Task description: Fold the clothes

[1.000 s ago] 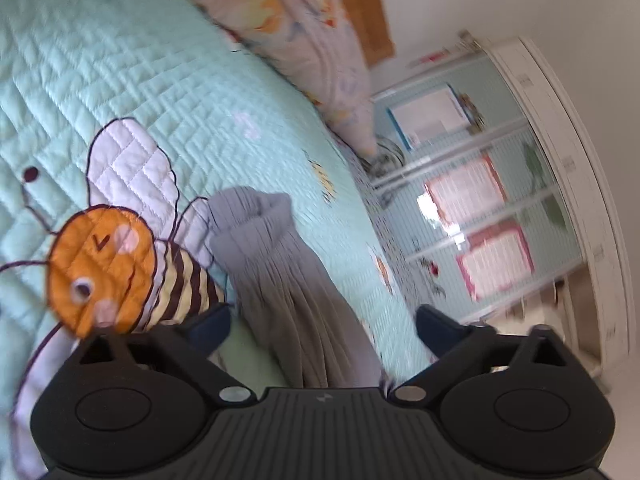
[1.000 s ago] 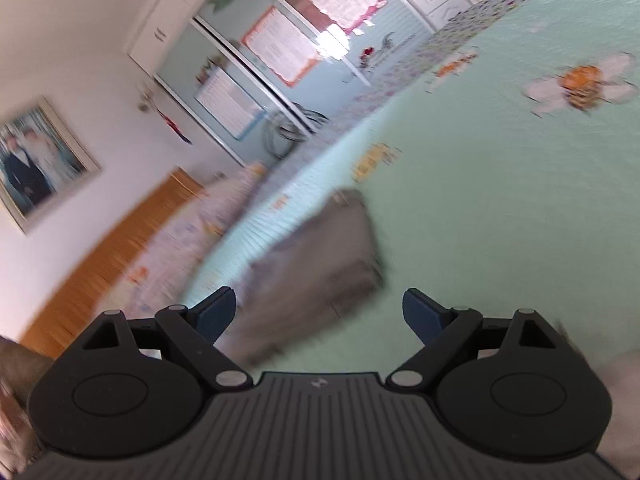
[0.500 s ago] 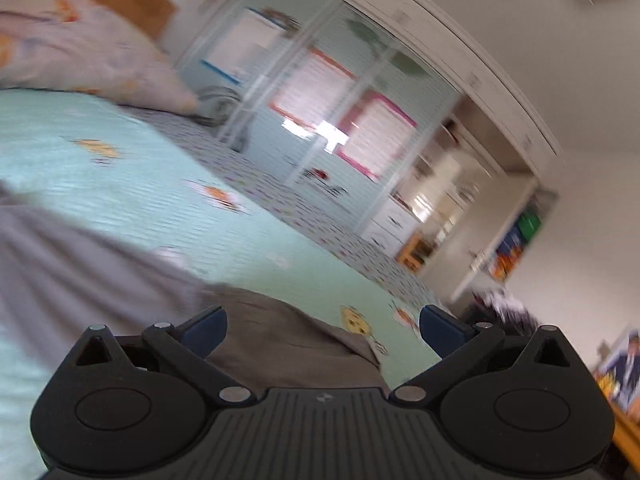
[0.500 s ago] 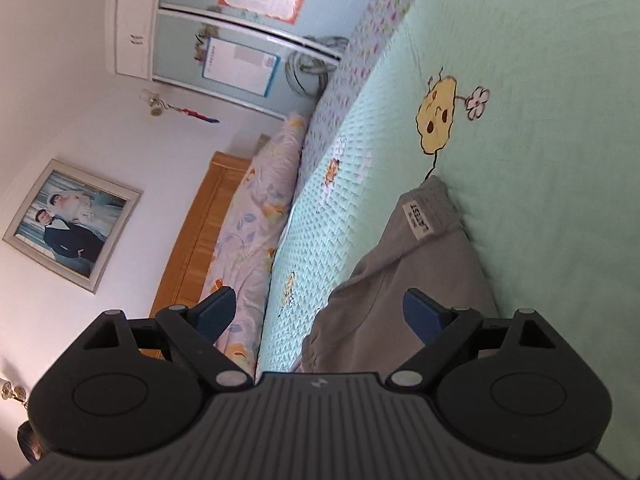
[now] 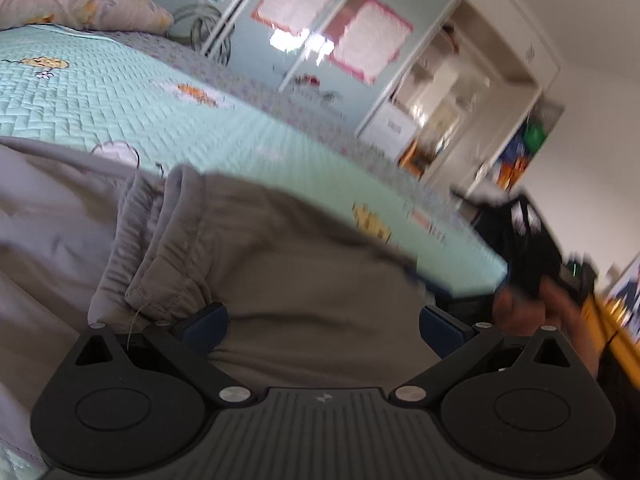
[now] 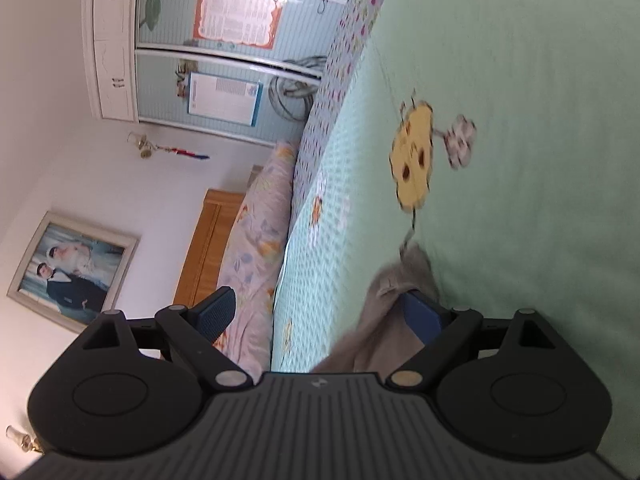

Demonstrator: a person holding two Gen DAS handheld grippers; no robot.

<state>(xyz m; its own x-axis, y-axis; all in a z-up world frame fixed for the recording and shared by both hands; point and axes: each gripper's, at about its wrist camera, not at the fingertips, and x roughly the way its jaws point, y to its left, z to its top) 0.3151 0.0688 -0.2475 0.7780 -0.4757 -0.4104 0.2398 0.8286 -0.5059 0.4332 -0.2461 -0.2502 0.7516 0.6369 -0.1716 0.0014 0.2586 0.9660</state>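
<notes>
Your left gripper [image 5: 322,326]: jaws wide apart over the crumpled grey cloth garment [image 5: 280,260] | your right gripper [image 6: 320,314]: spread wide, garment edge beside one pad | garment lies on the mint quilted bedspread [image 5: 120,100]

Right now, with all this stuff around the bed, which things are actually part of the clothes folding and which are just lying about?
Part of the job:
- grey garment on the bedspread
- left hand-held gripper, open over it
- right hand-held gripper, open at the garment's edge

Just lying about:
- mint quilted bedspread
- floral pillow
- wardrobe with posters
- framed photo
</notes>
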